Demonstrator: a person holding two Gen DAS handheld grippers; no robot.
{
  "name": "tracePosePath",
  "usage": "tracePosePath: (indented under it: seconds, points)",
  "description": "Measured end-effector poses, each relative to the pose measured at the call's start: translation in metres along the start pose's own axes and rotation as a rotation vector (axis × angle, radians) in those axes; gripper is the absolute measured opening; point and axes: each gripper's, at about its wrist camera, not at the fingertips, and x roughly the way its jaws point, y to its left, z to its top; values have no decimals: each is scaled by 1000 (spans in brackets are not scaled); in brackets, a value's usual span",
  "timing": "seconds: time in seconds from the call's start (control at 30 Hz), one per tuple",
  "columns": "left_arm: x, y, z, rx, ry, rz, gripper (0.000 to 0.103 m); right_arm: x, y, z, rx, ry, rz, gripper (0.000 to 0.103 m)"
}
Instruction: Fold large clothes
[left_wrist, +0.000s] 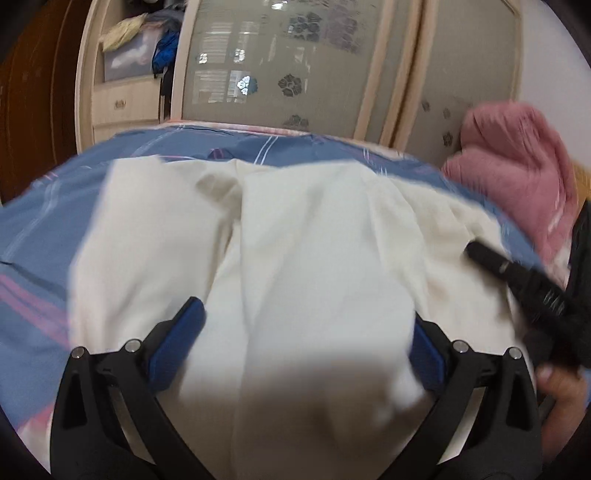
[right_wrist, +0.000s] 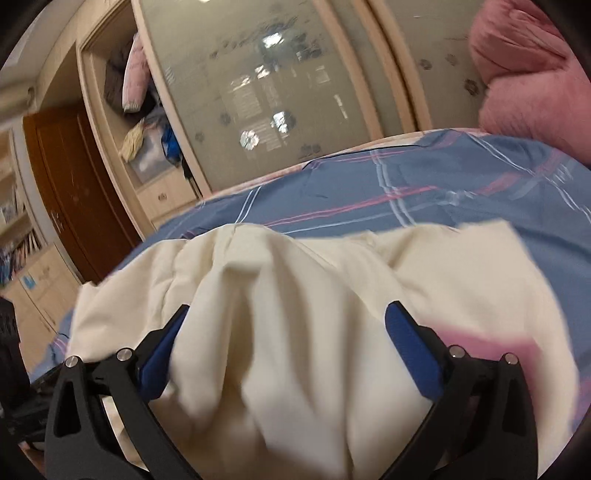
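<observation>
As no writing reads, both grippers wide, cream garment (left_wrist: 295, 258) btwn fingers, plaid bedsheet (right_wrist: 443, 177)

The right hand-held gripper (right_wrist: 291, 332) stands with its blue-padded fingers (right_wrist: 413, 354) spread wide, a rumpled cream garment (right_wrist: 295, 314) bunched between them on the blue plaid bedsheet (right_wrist: 424, 177). A pink pillow (right_wrist: 532, 77) lies beyond.

Cream garment (left_wrist: 303, 240) lies rumpled (blurred) on blue plaid bedspread (left_wrist: 40, 229).

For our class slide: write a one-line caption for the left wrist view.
Open left tool straddles cream garment on blue plaid bedsheet.
</observation>
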Motion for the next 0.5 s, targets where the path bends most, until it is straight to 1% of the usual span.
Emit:
tracePosePath:
  seconds: [0.03, 0.07, 0.1, 0.13, 0.17, 0.2, 0.23, 0.3, 0.37, 0.43, 0.5]
  points:
    - [-16, -2, -9, 21, 5, 18, 101, -15, 1, -8, 3, 3, 39, 102]
    - [-34, -3, -17, 30, -5, 15, 101, -39, 1, -16, 18, -6, 85, 102]
    - [-68, -3, -33, 48, -43, -32, 101, -56, 3, -21, 33, -19, 117, 102]
    - [-89, -7, -43, 79, -67, -59, 101, -80, 4, -28, 51, -42, 157, 102]
    - [-114, -18, -51, 134, -79, -33, 101, -92, 6, -30, 65, -40, 150, 102]
    - [-130, -26, -55, 173, -93, -25, 101, -108, 14, -29, 82, -4, 143, 102]
    - [-150, -33, -62, 212, -116, -27, 101, -122, 20, -29, 86, 0, 149, 102]
    - [-183, -41, -79, 265, -155, -24, 101, -161, 36, -32, 85, -23, 163, 102]
    - [-217, -45, -101, 328, -180, -11, 101, -201, 52, -43, 48, -22, 188, 102]
    - [-243, -42, -121, 355, -187, -9, 101, -240, 64, -61, 2, -23, 197, 102]
    - [-275, -29, -146, 331, -201, -29, 101, -281, 74, -80, -51, -40, 212, 102]
